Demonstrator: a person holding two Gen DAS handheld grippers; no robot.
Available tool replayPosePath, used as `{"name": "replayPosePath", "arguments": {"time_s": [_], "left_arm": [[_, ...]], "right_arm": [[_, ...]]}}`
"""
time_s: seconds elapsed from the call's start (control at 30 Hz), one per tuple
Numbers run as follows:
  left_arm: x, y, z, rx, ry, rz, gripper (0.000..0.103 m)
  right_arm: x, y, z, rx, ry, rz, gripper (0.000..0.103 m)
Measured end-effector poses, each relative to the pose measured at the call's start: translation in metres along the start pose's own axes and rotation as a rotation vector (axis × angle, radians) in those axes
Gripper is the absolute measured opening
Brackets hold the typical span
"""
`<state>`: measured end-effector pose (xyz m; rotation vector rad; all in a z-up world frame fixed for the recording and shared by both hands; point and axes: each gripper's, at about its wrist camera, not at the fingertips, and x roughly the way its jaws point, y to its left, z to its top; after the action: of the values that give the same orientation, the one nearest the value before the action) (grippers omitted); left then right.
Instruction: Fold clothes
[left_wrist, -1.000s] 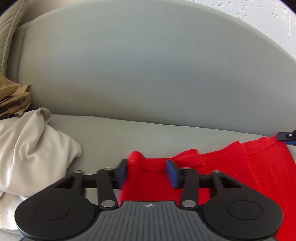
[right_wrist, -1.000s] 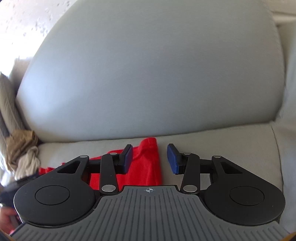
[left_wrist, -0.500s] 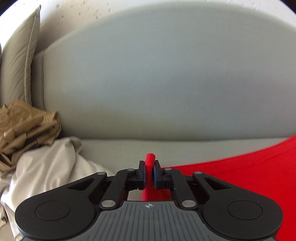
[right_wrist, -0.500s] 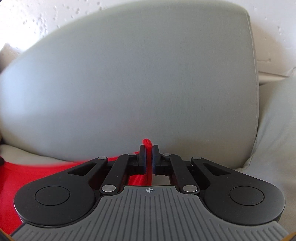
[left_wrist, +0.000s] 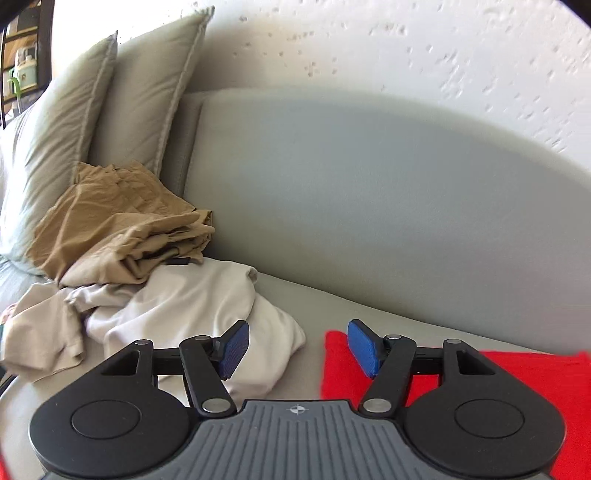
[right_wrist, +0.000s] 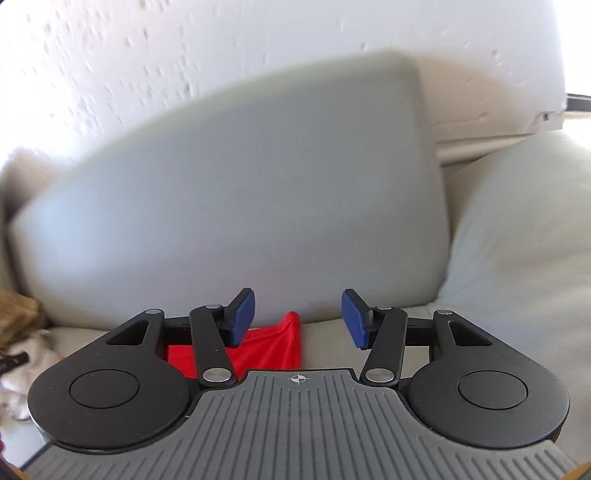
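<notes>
Clothes pile (left_wrist: 155, 295) crowds left; seat (right_wrist: 328, 332) right bare.

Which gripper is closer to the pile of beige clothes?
Left. The left gripper hovers right beside the beige clothes; the right gripper sits well off, clothes at its view's edge.

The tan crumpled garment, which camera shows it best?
The left wrist view: the tan garment lies in full sight, heaped against the pillows atop the cream clothes. The right wrist view catches only a blurred sliver at its left edge.

Grey sofa back cushion (left_wrist: 369, 206) against white textured wall (left_wrist: 406, 48); two pillows (left_wrist: 122, 110) at left; bright daylight.
</notes>
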<state>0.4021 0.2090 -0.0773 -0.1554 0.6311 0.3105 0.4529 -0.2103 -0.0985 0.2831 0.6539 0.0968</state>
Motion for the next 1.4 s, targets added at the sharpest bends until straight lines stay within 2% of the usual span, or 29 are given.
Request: {"name": "replayPosePath", "arguments": {"time_s": [0.13, 0.23, 0.27, 0.3, 0.37, 0.4, 0.47, 0.53, 0.57, 0.6, 0.63, 0.67, 0.7, 0.8, 0.83, 0.87, 0.9, 0.97, 1.1, 1.17, 1.27, 1.33, 1.4], "left_arm": [[-0.083, 0.007, -0.006, 0.023, 0.021, -0.073, 0.065], [-0.143, 0.006, -0.023, 0.046, 0.055, -0.127, 0.066], [-0.159, 0.005, -0.032, 0.060, 0.063, -0.150, 0.067], [-0.175, 0.005, -0.041, 0.075, 0.070, -0.172, 0.069], [-0.205, -0.003, -0.071, 0.123, 0.084, -0.187, 0.076], [-0.216, -0.009, -0.089, 0.148, 0.102, -0.183, 0.076], [-0.229, -0.024, -0.129, 0.190, 0.157, -0.172, 0.076], [-0.233, -0.037, -0.165, 0.190, 0.203, -0.173, 0.073], [-0.235, -0.043, -0.182, 0.188, 0.226, -0.172, 0.072], [-0.237, -0.049, -0.198, 0.187, 0.245, -0.165, 0.071], [-0.242, -0.056, -0.211, 0.192, 0.249, -0.135, 0.062], [-0.246, -0.062, -0.223, 0.197, 0.250, -0.105, 0.053], [-0.250, -0.066, -0.231, 0.200, 0.240, -0.082, 0.053], [-0.261, -0.075, -0.246, 0.216, 0.209, -0.070, 0.057], [-0.263, -0.077, -0.249, 0.228, 0.203, -0.065, 0.060], [-0.264, -0.079, -0.251, 0.239, 0.196, -0.060, 0.060], [-0.263, -0.081, -0.251, 0.247, 0.185, -0.054, 0.060], [-0.262, -0.084, -0.252, 0.251, 0.178, -0.044, 0.061], [-0.249, -0.086, -0.263, 0.240, 0.284, -0.064, 0.061], [-0.251, -0.084, -0.270, 0.253, 0.276, -0.063, 0.063], [-0.259, -0.081, -0.274, 0.278, 0.266, -0.070, 0.063], [-0.264, -0.076, -0.274, 0.268, 0.286, -0.083, 0.063], [-0.271, -0.071, -0.273, 0.258, 0.316, -0.088, 0.063]], "right_arm": [[-0.098, -0.003, 0.007, -0.010, -0.023, 0.052, 0.060], [-0.170, -0.007, 0.004, -0.028, -0.035, 0.103, 0.061], [-0.192, -0.010, 0.003, -0.036, -0.039, 0.120, 0.068], [-0.214, -0.014, 0.002, -0.044, -0.043, 0.137, 0.081], [-0.250, -0.016, -0.006, -0.066, -0.041, 0.167, 0.086], [-0.263, -0.015, -0.013, -0.079, -0.031, 0.181, 0.086], [-0.274, -0.011, -0.044, -0.100, 0.046, 0.195, 0.086], [-0.274, -0.010, -0.081, -0.104, 0.141, 0.212, 0.085], [-0.277, -0.008, -0.105, -0.092, 0.190, 0.211, 0.077], [-0.268, -0.007, -0.123, -0.093, 0.234, 0.204, 0.056], [-0.259, -0.006, -0.141, -0.093, 0.277, 0.197, 0.042], [-0.249, -0.005, -0.160, -0.094, 0.320, 0.190, 0.021], [-0.241, -0.003, -0.178, -0.099, 0.358, 0.180, 0.019], [-0.245, 0.018, -0.219, -0.224, 0.336, 0.095, 0.022], [-0.247, 0.023, -0.221, -0.247, 0.317, 0.072, 0.026], [-0.249, 0.028, -0.223, -0.270, 0.297, 0.048, 0.040], [-0.251, 0.032, -0.226, -0.294, 0.278, 0.024, 0.046], [-0.247, 0.035, -0.227, -0.312, 0.271, -0.014, 0.046], [-0.229, 0.029, -0.222, -0.302, 0.307, -0.076, 0.046], [-0.218, 0.023, -0.229, -0.297, 0.371, -0.095, 0.046], [-0.233, 0.017, -0.240, -0.304, 0.368, -0.086, 0.047], [-0.244, 0.013, -0.245, -0.291, 0.393, -0.079, 0.049], [-0.259, 0.006, -0.247, -0.259, 0.374, -0.049, 0.051]]}}
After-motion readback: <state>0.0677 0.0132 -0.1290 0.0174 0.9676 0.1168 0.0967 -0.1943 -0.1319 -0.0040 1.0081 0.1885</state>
